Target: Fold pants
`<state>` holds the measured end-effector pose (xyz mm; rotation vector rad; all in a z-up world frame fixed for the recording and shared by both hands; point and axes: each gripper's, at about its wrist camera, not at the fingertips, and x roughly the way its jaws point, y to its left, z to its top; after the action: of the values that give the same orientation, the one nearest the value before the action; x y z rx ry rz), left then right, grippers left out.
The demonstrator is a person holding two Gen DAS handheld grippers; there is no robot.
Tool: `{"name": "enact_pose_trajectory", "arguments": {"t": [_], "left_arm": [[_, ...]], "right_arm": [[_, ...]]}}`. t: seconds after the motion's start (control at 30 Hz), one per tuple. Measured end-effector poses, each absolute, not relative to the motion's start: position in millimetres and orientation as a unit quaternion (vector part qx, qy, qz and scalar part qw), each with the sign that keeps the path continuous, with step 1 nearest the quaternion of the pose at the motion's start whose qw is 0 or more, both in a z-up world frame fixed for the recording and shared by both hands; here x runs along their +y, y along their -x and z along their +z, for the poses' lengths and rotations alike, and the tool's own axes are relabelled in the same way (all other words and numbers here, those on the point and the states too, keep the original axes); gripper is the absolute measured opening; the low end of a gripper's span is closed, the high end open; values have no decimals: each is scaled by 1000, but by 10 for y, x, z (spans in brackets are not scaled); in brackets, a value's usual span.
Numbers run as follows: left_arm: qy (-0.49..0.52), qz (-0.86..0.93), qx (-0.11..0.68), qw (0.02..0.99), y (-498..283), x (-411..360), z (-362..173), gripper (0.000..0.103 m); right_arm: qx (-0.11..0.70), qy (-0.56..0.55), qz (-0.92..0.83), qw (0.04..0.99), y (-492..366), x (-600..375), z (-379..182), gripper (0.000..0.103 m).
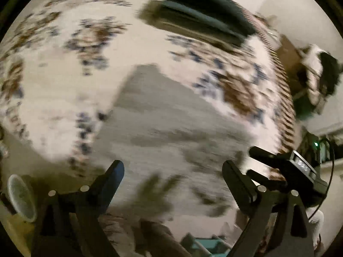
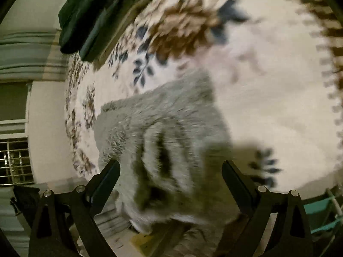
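The grey pants (image 1: pixel 163 115) lie spread on a white floral bedspread (image 1: pixel 53 90); both views are motion-blurred. In the right wrist view the pants (image 2: pixel 167 132) show a rumpled fold with a dark pocket-like opening below the middle. My left gripper (image 1: pixel 173 175) is open above the near part of the pants, nothing between its fingers. My right gripper (image 2: pixel 171 174) is open above the rumpled end of the pants, also empty. The right gripper's body (image 1: pixel 285 167) shows at the right of the left wrist view.
A stack of dark folded clothes (image 1: pixel 205 10) sits at the far side of the bed, also in the right wrist view (image 2: pixel 96 15). The bedspread's brown fringed edge (image 1: pixel 283 90) runs along the right. A teal rack (image 2: pixel 323 212) and a window grille (image 2: pixel 15 160) lie beyond the bed.
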<state>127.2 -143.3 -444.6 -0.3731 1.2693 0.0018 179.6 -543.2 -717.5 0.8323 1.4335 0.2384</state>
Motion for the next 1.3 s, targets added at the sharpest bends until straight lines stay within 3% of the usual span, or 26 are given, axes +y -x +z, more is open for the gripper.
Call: {"name": "enact_pose_trajectory", "arguments": {"t": [0.13, 0.17, 0.2, 0.3, 0.5, 0.67, 0.73, 0.8, 0.87, 1.07, 1.17, 1.23, 1.27, 1.3], "left_arm": [[185, 49, 594, 781, -1274, -1051, -4555, 93], [185, 57, 594, 781, -1301, -996, -4575, 93], [184, 62, 593, 781, -1332, -954, -4583, 93], [187, 64, 585, 787, -1428, -883, -4549, 93], [202, 22, 577, 791, -1815, -974, -4589, 93], [191, -25, 613, 766, -2335, -1288, -5056, 93], [179, -31, 633, 752, -2500, -1392, -5288, 93], [175, -39, 645, 743, -2608, -1456, -5456, 93], [177, -47, 651, 737, -2648, -1488, -5519, 95], [181, -43, 649, 738, -2605, -1447, -5475, 95], [189, -40, 649, 736, -2604, -1418, -5500, 95], [186, -39, 649, 737, -2613, -1418, -5514, 95], [186, -40, 650, 736, -2614, -1412, -5511, 95], [188, -44, 651, 734, -2616, -1415, -5506, 95]], "right_arm": [[654, -374, 121, 647, -1934, -5117, -7465, 95], [650, -358, 111, 661, -1942, -5074, -7444, 72], [650, -336, 103, 674, -1956, -5037, -7412, 34], [637, -306, 81, 703, -1946, -5075, -7201, 28], [606, -316, 29, 729, -1986, -5697, -6817, 27], [629, -327, 12, 705, -2048, -6141, -6970, 29], [672, -322, 6, 667, -2042, -6214, -7224, 43], [722, -223, -50, 653, -1958, -6225, -7417, 73], [730, -191, -65, 653, -1859, -6233, -7472, 82], [688, -319, -41, 650, -1523, -6327, -7341, 82], [685, -410, 14, 602, -1346, -6239, -7515, 82], [721, -391, -1, 572, -1205, -6140, -7778, 74], [741, -361, -26, 565, -1135, -6128, -7885, 59], [757, -350, -48, 550, -1069, -6149, -7998, 59]]}}
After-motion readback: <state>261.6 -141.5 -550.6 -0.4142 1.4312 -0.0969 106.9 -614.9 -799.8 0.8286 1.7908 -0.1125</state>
